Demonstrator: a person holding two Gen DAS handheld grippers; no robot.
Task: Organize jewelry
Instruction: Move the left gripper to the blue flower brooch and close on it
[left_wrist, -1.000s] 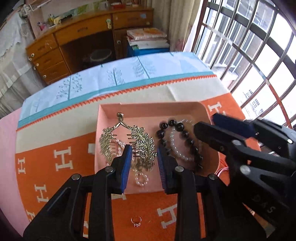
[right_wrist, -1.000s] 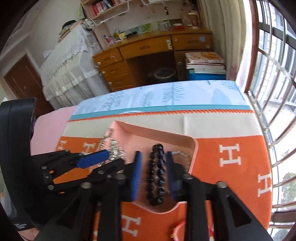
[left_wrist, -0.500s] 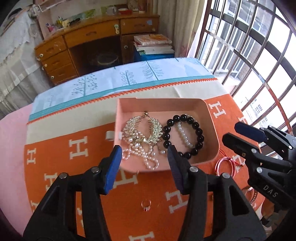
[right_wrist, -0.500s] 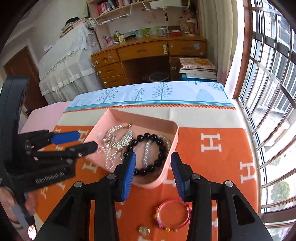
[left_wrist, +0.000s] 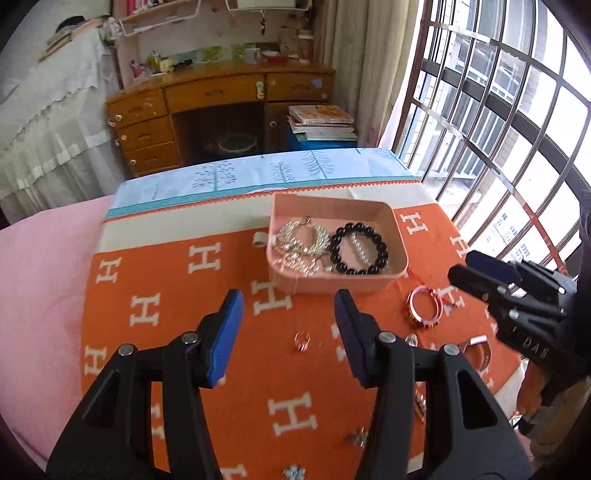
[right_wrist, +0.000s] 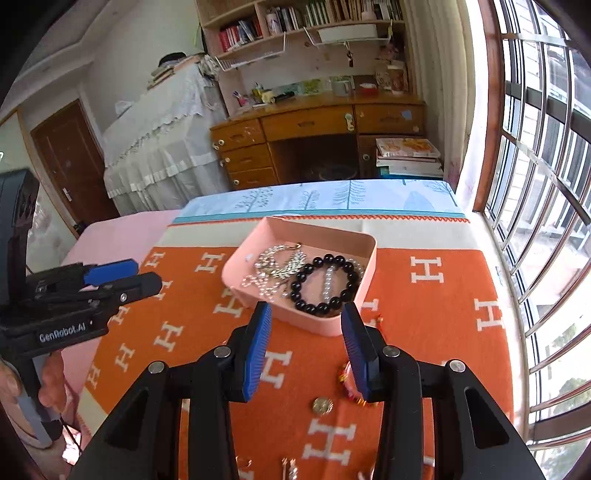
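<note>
On the orange H-patterned blanket surface (left_wrist: 177, 332), both grippers, left (left_wrist: 288, 332) and right (right_wrist: 306, 347), have pulled back from the pink plastic tray (left_wrist: 400, 236) with jaws half-open and empty, leaving the gold feather earrings (left_wrist: 303, 240) and black bead bracelet (left_wrist: 358, 249) deposited; loose rings remain.

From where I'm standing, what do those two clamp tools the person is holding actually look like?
Both are black plastic tools with two long fingers tipped by ribbed blue pads and silver pivot rivets. The left gripper carries white lettering reading GenRobot.AI on its side, seen in the right wrist view. The right gripper shows the letters DAS on its body, seen from the left wrist view. No cables are clearly visible.
</note>
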